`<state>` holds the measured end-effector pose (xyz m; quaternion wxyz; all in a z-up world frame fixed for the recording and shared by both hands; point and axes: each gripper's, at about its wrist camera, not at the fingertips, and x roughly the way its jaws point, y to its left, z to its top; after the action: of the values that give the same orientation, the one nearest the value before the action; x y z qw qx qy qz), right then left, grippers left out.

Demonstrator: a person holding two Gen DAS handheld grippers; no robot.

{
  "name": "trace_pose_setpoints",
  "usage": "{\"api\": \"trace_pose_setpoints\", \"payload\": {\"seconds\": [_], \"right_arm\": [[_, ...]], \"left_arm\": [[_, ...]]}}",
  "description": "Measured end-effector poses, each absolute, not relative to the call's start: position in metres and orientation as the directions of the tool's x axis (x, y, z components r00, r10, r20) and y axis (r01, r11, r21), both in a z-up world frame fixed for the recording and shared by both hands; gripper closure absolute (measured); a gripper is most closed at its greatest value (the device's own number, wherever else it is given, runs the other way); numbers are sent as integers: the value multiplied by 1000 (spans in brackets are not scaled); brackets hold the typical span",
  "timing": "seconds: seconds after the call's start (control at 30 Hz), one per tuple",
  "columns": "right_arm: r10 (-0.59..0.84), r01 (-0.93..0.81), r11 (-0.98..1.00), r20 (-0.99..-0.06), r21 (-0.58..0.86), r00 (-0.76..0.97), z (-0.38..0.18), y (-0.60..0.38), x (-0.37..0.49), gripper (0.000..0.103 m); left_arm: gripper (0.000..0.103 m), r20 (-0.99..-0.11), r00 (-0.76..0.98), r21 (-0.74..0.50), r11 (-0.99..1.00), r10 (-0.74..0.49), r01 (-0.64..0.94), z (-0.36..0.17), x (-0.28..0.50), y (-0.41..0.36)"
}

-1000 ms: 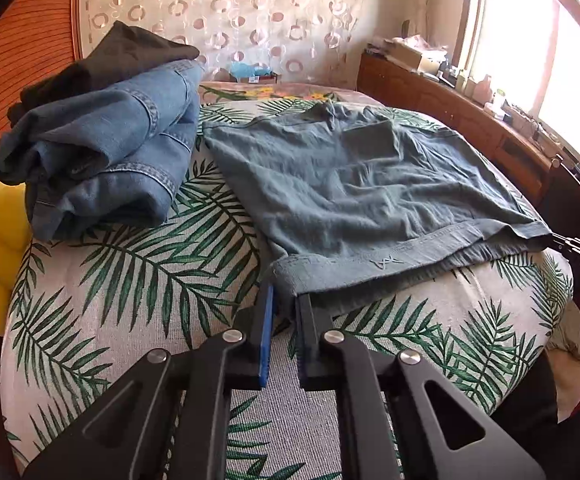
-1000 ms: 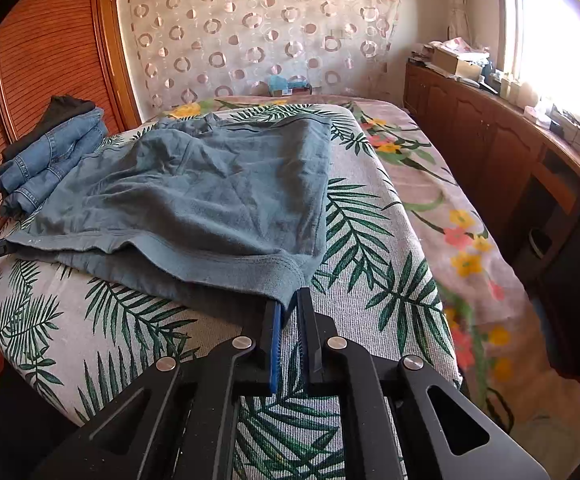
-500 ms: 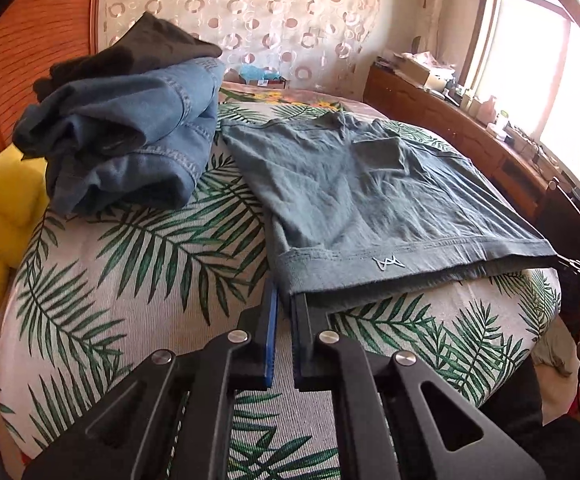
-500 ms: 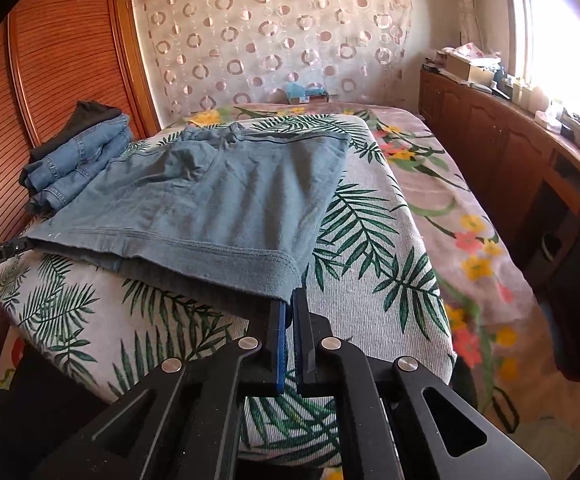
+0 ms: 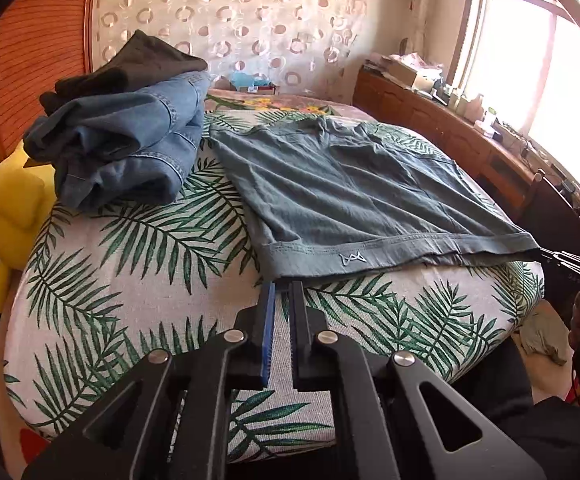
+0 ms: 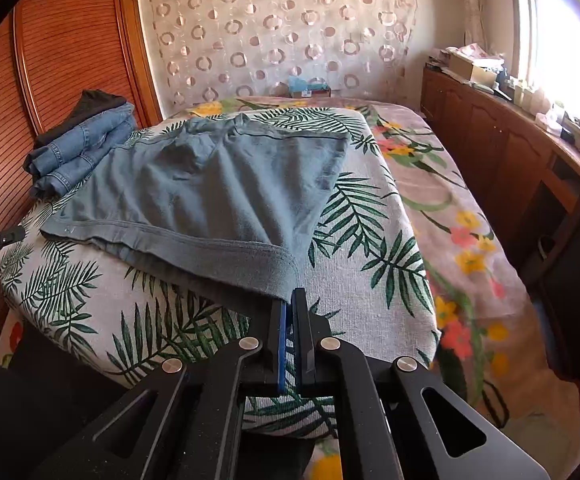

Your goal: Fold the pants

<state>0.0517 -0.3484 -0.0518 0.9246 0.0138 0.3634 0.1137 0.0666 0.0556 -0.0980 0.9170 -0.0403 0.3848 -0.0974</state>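
On the palm-print bed [image 5: 138, 280] the grey-green pants [image 5: 353, 196] lie spread flat, no fold made yet. Left gripper [image 5: 282, 286] and right gripper [image 6: 288, 300] each have jaws clenched on a near hem corner; folding seems just begun.

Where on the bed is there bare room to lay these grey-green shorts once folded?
Free: the palm-leaf cover between the jeans stack and the shorts, and the flowered blanket toward the cabinets. Crowded: the headboard corner with jeans and yellow plush.
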Motion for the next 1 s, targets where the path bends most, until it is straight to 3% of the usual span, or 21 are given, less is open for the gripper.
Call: {"api": "trace_pose_setpoints", "payload": {"seconds": [0.07, 0.27, 0.33, 0.47, 0.53, 0.57, 0.87, 0.93, 1.0], "right_arm": [[228, -195, 973, -669, 125, 707, -51, -348, 54, 101], [231, -196, 972, -671, 128, 704, -45, -349, 49, 92], [235, -204, 971, -667, 125, 707, -42, -348, 44, 85], [241, -220, 969, -651, 115, 720, -35, -345, 38, 74], [256, -237, 964, -640, 118, 724, -32, -341, 38, 72], [270, -249, 960, -636, 125, 723, -32, -338, 40, 71], [416, -391, 901, -622, 185, 664, -45, -289, 71, 71], [438, -423, 887, -629, 186, 642, -51, -276, 81, 71], [456, -450, 873, -641, 188, 617, -56, -264, 89, 71]], "left_arm": [[96, -708, 677, -149, 979, -203, 137, -100, 71, 56], [72, -734, 651, -162, 981, -192, 106, -107, 89, 59], [58, -733, 652, -165, 980, -197, 110, -107, 94, 60], [47, -735, 641, -179, 975, -222, 132, -108, 102, 59], [26, -735, 642, -170, 976, -218, 136, -109, 105, 58], [22, -735, 642, -169, 976, -218, 138, -109, 106, 57], [22, -725, 664, -135, 982, -186, 129, -106, 113, 57], [33, -732, 655, -121, 982, -186, 143, -108, 115, 55], [35, -744, 642, -118, 983, -183, 143, -112, 117, 54]]}}
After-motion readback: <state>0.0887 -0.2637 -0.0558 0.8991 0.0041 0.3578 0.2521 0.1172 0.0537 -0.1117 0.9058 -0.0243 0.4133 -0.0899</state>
